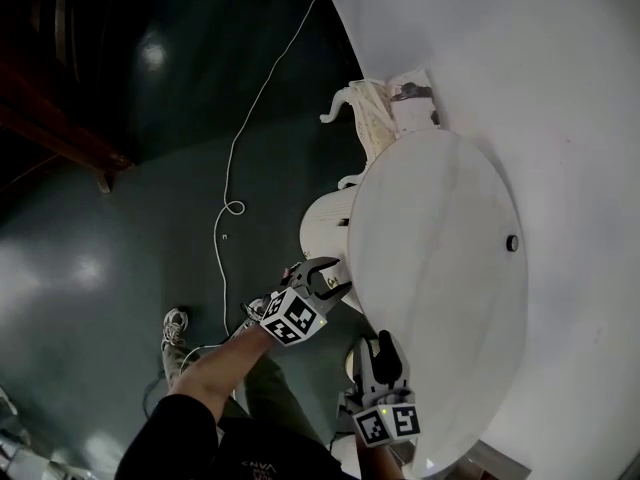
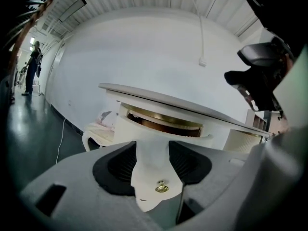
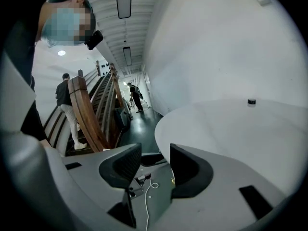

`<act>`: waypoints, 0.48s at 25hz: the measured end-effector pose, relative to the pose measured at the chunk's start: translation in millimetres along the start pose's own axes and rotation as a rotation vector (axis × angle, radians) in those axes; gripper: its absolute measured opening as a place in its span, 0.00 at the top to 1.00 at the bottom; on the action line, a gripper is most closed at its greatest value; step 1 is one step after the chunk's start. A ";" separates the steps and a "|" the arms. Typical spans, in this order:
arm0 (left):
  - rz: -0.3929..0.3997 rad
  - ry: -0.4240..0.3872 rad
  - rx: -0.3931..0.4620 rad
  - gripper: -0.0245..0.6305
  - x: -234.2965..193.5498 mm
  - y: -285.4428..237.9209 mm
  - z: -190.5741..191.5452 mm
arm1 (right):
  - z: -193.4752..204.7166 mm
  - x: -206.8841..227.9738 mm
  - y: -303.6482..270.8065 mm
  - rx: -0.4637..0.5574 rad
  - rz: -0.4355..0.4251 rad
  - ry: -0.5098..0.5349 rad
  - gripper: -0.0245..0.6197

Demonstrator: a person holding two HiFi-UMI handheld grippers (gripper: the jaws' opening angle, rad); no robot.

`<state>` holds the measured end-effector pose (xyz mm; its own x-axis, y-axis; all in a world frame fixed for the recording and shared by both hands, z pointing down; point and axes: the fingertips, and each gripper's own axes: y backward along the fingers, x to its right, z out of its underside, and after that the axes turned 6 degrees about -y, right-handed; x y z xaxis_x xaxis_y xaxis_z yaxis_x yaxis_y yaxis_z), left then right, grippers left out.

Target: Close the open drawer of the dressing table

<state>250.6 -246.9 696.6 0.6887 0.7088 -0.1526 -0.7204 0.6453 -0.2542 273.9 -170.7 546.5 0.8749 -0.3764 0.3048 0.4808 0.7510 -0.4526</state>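
The left gripper (image 1: 335, 276), at the lower centre of the head view, stands with its jaws wide apart, and the drawer (image 2: 153, 129) shows between them, its pointed lower edge carrying a small brass knob (image 2: 162, 187). The drawer is white with a curved front, and it hangs out from under the oval table top (image 1: 440, 268), showing a brown inside. Lower in the frame, the right gripper (image 1: 382, 346) also gapes, empty, at the top's near rim. A white cable (image 1: 225, 208) trails over the dark floor on the left.
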 end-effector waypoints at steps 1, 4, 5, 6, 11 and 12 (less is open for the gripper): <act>0.001 0.001 0.005 0.65 -0.5 -3.4 -0.9 | -0.1 1.0 -0.2 0.001 0.000 0.000 0.67; 0.007 -0.004 0.011 0.65 -2.2 -12.9 -3.8 | -0.2 4.4 -0.5 0.000 0.000 -0.002 0.67; 0.010 -0.003 0.013 0.65 -2.5 -15.7 -4.8 | -0.5 5.7 -0.5 -0.002 0.001 -0.003 0.67; 0.013 -0.001 0.015 0.65 -2.6 -18.2 -5.8 | -0.8 6.9 -0.4 -0.004 0.003 -0.004 0.67; 0.026 0.008 0.024 0.65 -2.4 -30.3 -9.2 | -3.2 12.6 -1.9 0.000 0.012 -0.001 0.67; 0.027 0.011 0.024 0.65 -2.5 -33.0 -9.9 | -3.7 13.3 -2.4 0.001 0.013 -0.004 0.67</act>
<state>273.5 -272.8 695.9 0.6699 0.7229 -0.1693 -0.7403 0.6330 -0.2266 284.5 -179.4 548.6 0.8806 -0.3647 0.3027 0.4697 0.7563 -0.4553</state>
